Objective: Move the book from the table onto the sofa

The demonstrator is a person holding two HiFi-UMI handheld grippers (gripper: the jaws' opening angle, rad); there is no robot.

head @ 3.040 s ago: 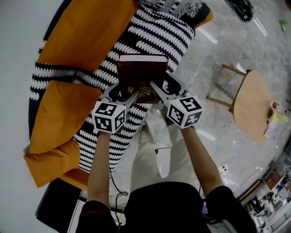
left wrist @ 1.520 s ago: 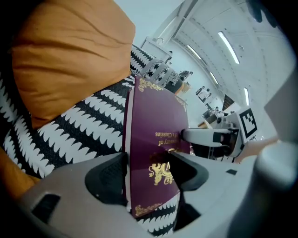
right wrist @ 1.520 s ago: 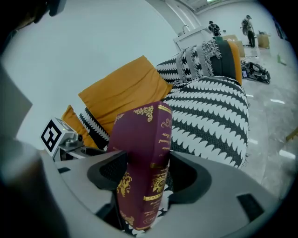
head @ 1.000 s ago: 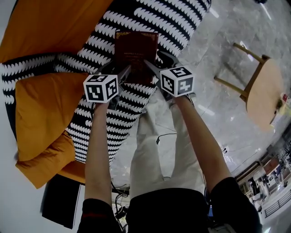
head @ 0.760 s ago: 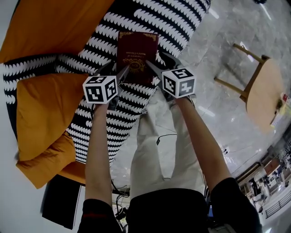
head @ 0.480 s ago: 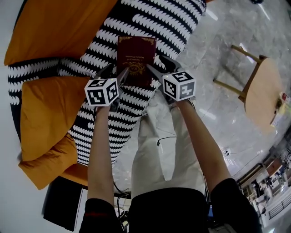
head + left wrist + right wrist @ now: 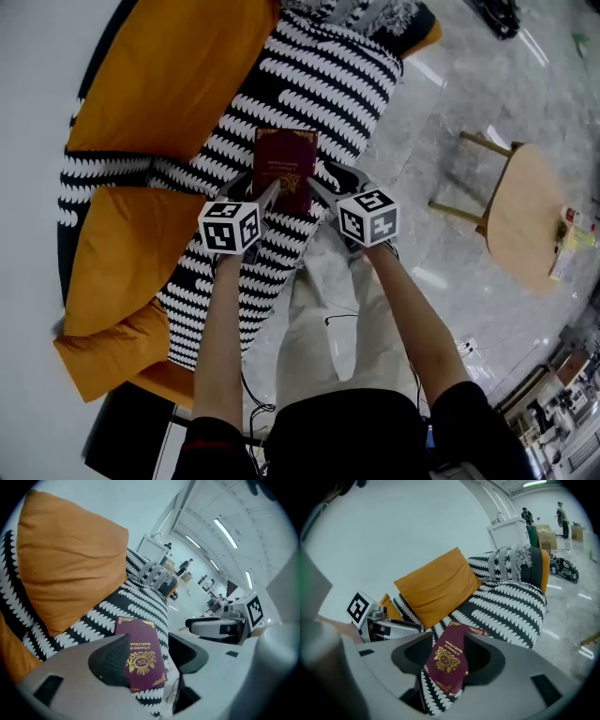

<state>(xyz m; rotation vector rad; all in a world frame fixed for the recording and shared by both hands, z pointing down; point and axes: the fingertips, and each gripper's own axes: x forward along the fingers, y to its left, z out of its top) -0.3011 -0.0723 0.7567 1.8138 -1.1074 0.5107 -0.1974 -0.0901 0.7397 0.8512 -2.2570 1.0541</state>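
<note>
book (image 7: 285, 167) flat on sofa (image 7: 330, 80), near front edge

Carried, on the black-and-white patterned sofa (image 7: 328, 75), a maroon book (image 7: 284, 167) lying flat by the seat's near edge. Held an orange cushion (image 7: 173, 80) far left and a second orange cushion (image 7: 127, 253) near left, both apart from the book.

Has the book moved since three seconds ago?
Yes. The book has gone down flat onto the sofa's striped seat; earlier its page edge showed, raised above that seat.

Bright ceiling strips (image 7: 225, 529) light evenly; fisheye edges bend, corners black.
</note>
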